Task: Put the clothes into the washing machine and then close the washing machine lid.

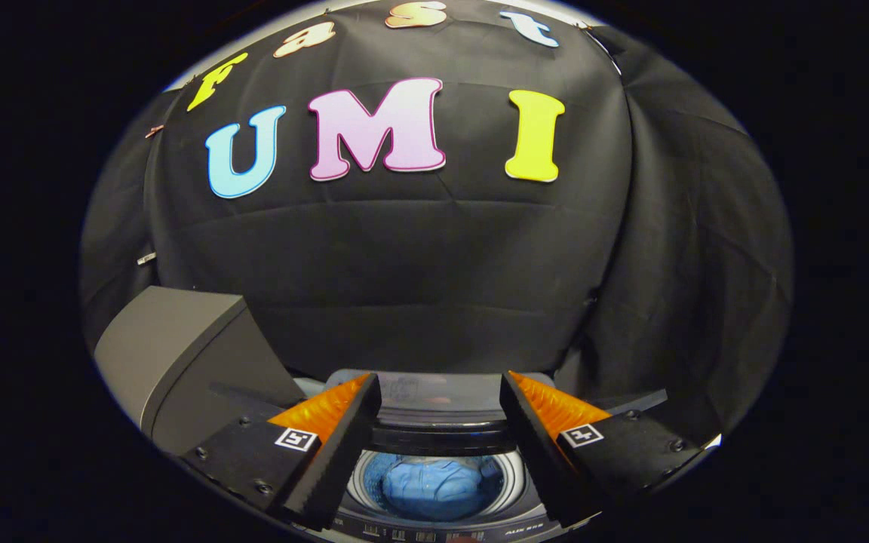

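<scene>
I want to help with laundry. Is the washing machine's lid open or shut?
Open. The lid stands raised beside the round drum, where blue clothes lie uncovered, seen between the gripper's spread, empty fingers.

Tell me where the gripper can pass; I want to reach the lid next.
The open gripper holds nothing. Between its fingers, above the drum, is free. The drum is crowded by blue clothes. The raised lid stands beside the fingers.

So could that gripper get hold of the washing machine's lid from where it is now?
Probably yes. The gripper is open and holds nothing, and the raised lid stands just beside it, with nothing between. The blue clothes already lie in the drum.
</scene>
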